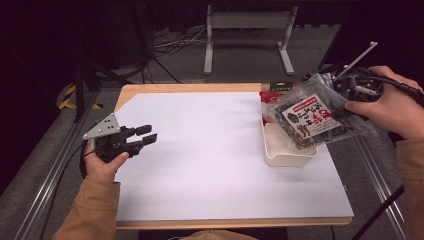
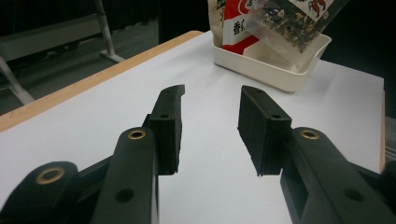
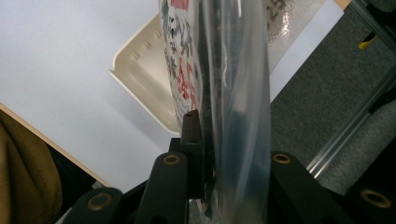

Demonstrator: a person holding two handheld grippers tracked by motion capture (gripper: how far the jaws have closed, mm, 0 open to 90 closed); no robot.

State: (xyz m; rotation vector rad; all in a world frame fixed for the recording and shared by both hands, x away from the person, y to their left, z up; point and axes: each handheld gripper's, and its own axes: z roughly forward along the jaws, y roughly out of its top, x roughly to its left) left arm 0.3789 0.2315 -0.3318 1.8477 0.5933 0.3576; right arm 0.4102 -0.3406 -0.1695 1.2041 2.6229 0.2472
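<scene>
High view had the right gripper [image 1: 345, 85] up at the table's right edge, jaws clamped on a clear bag of dark dried bits [image 1: 312, 117] with a white-and-red label. Bag hung tilted over the white tray [image 1: 290, 155], lower end just above it; couldn't tell if it touched. Tray sat on the white sheet [image 1: 210, 150] covering the wooden table [image 1: 190, 88], right side. A red packet [image 2: 236, 28] stood in the tray's far end behind the bag. Right gripper view confirmed the grip: plastic pinched flat between both jaws, tray below. Left gripper [image 1: 142, 136] rested at the table's left edge, jaws partly apart, nothing between them, well apart from the tray. Left gripper view looked along its jaws across the sheet toward tray and bag.
</scene>
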